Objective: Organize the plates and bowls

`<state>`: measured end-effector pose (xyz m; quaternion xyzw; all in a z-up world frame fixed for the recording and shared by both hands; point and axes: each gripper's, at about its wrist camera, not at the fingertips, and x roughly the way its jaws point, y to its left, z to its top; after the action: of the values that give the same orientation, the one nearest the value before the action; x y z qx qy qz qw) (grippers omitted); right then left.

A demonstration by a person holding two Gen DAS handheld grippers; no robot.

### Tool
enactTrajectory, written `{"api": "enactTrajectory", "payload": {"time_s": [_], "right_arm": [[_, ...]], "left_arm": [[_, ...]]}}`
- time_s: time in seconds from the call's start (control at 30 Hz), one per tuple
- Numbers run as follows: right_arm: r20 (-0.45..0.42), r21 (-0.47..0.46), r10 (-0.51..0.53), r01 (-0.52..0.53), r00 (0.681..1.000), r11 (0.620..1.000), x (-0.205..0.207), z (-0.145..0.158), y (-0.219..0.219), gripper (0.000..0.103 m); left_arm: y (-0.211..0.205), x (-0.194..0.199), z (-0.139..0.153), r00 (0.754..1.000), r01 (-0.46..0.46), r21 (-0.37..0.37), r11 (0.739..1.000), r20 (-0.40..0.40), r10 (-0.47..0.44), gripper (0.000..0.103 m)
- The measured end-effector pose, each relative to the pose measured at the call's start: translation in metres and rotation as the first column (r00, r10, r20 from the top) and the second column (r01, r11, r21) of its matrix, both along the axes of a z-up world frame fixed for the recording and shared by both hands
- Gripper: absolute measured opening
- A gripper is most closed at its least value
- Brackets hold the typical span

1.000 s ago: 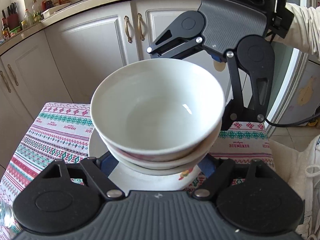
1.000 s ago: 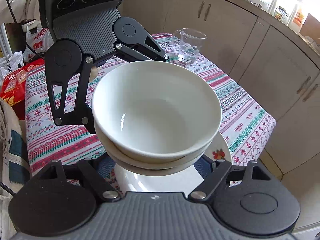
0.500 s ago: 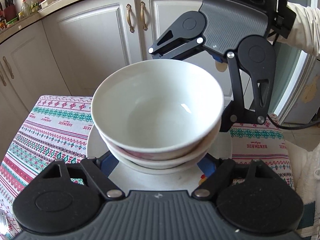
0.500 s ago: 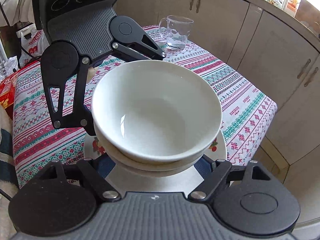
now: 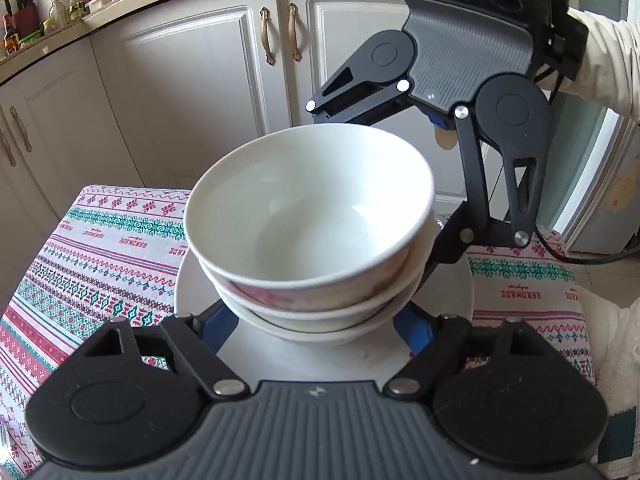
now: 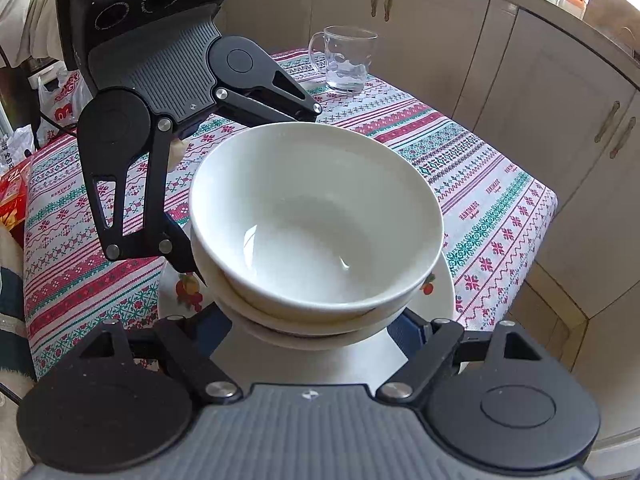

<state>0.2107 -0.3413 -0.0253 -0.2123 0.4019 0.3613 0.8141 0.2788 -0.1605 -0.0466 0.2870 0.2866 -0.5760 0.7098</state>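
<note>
You hold the stack of white ceramic bowls point(image 5: 308, 232) between both claws, just over the white flowered plate point(image 6: 440, 292) at frame centre. The left claw point(image 5: 316, 320) and right claw point(image 6: 316, 320) each clasp its lowest bowl. Next, I judge, settle it on the plate and let go gently.

Glossy white ceramic bowls point(image 5: 308, 216), woven patterned tablecloth point(image 5: 100, 264), clear glass mug point(image 6: 347, 60)

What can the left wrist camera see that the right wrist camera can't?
Only the left wrist view shows the countertop bottles far off at upper left, and the right gripper with the person's pale sleeve behind it. Only the right wrist view shows the glass mug standing on the tablecloth, the red packet at the left edge, and the left gripper. Both show the stacked white bowls, the plate under them, the patterned tablecloth and cupboard doors.
</note>
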Motion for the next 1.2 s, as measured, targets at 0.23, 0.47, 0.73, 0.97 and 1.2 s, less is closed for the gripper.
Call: {"api": "enactTrajectory", "payload": {"time_s": [0.23, 0.47, 0.73, 0.97, 1.2], "right_arm": [[0.035, 0.020, -0.032, 0.031, 0.999, 0.999, -0.010, 0.001, 0.000, 0.102], [0.090, -0.050, -0.227, 0.232, 0.970, 0.971, -0.040, 0.011, 0.008, 0.103], [0.153, -0.024, -0.598, 0.608, 0.787, 0.794, -0.104, 0.032, 0.035, 0.103], [0.133, 0.107, -0.778, 0.771, 0.614, 0.627, -0.159, 0.045, 0.054, 0.103], [0.165, 0.187, -0.828, 0.807, 0.536, 0.560, -0.189, 0.060, 0.072, 0.103]], "left_arm": [[0.007, -0.015, 0.005, 0.996, -0.073, -0.022, 0.997, 0.045, 0.074, 0.095], [0.035, -0.054, 0.022, 0.962, -0.242, -0.116, 0.963, 0.100, 0.254, 0.099], [0.068, -0.117, 0.051, 0.810, -0.568, -0.207, 0.797, 0.029, 0.585, 0.099], [0.082, -0.168, 0.069, 0.637, -0.751, -0.176, 0.637, 0.062, 0.768, 0.099], [0.099, -0.185, 0.077, 0.566, -0.809, -0.203, 0.552, -0.013, 0.824, 0.102]]}}
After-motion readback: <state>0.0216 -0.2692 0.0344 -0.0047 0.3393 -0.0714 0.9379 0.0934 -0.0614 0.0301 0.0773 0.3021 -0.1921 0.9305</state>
